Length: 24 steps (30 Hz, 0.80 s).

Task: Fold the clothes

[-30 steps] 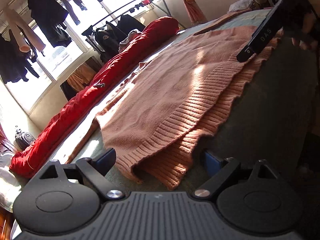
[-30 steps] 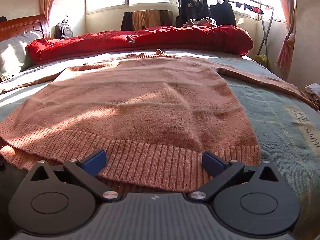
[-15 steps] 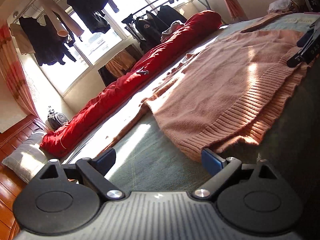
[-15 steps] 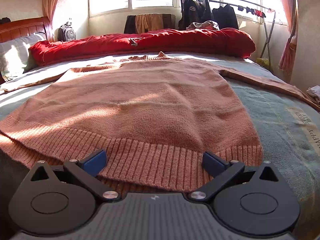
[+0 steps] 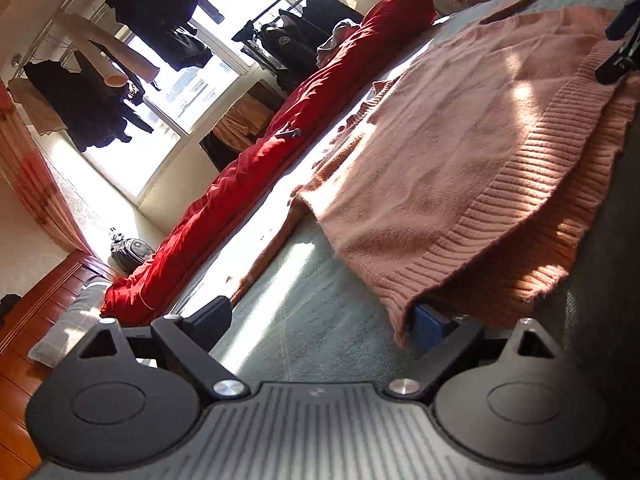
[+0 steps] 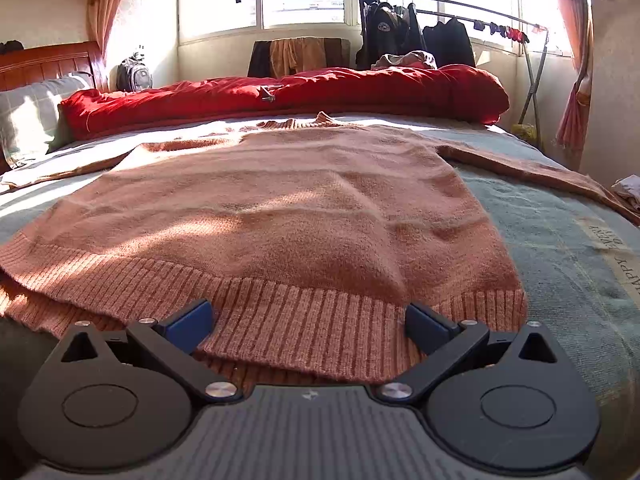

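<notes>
Trouble, as I judge it, sits in the ribbed hem (image 6: pixel 304 316) of the pink sweater (image 6: pixel 288 208), which lies spread flat on the grey-green bedsheet (image 6: pixel 560 240), collar toward the red duvet (image 6: pixel 280 92) and sleeves (image 6: pixel 532 168) out to either side. My right gripper (image 6: pixel 308 324) has its jaws spread wide with the hem lying between them, and nothing is pinched. My left gripper (image 5: pixel 320 320) is also spread wide at the hem's far corner (image 5: pixel 400 320); its right-hand finger (image 5: pixel 428 324) is tucked just under the corner's edge while the other finger sits on bare sheet. The hem shows two layers that do not line up, the upper one set back from the lower. If I close now, I could catch only the top layer on one side and both on the other, and the fold would come out skewed. The left jaws could also nip the sheet along with the knit and drag it up. The knit looks loose and stretchy, so an uneven lift would likely sag in the middle and wrinkle the body.
</notes>
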Each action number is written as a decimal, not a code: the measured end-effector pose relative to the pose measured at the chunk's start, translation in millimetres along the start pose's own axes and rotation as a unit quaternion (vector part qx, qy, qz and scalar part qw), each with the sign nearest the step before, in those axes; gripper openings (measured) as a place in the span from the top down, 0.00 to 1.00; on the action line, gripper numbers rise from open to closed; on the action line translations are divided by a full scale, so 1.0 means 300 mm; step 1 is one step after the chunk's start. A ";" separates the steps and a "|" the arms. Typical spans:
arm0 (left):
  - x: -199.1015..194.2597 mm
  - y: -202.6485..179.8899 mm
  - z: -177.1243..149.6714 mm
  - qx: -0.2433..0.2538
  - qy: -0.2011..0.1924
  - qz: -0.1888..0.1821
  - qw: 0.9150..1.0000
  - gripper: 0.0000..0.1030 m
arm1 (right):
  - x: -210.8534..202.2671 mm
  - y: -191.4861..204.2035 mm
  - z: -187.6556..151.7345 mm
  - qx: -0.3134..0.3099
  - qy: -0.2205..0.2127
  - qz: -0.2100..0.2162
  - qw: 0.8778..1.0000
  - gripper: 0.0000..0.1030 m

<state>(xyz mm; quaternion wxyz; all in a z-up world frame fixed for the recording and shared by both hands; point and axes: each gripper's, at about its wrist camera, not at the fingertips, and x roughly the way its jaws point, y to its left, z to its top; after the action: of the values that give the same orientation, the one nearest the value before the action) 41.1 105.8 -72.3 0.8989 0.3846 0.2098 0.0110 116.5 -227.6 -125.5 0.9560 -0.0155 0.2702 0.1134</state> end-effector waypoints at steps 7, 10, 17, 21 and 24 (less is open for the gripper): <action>-0.094 0.123 0.046 -0.103 -0.067 -0.078 0.989 0.10 | -0.028 -0.011 0.009 0.002 -0.011 0.016 1.000 0.00; -0.013 0.119 0.096 -0.164 -0.093 -0.165 0.968 0.10 | -0.072 -0.030 0.058 0.019 -0.038 0.050 0.998 0.00; 0.286 0.006 0.190 -0.259 -0.017 -0.256 0.931 0.11 | 0.072 -0.009 0.212 -0.010 -0.018 0.016 1.000 0.00; 0.311 -0.011 0.091 -0.313 0.044 -0.269 0.910 0.11 | 0.181 -0.019 0.157 -0.003 0.042 0.012 0.999 0.00; 0.194 -0.020 0.021 -0.310 0.035 -0.259 0.914 0.11 | 0.120 -0.047 0.098 0.011 0.038 0.019 0.999 0.00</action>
<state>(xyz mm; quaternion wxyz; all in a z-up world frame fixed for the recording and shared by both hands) 95.7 107.9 -94.0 0.9363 0.0183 0.3195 -0.1448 164.7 -231.2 -119.6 0.9429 -0.0036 0.3074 0.1281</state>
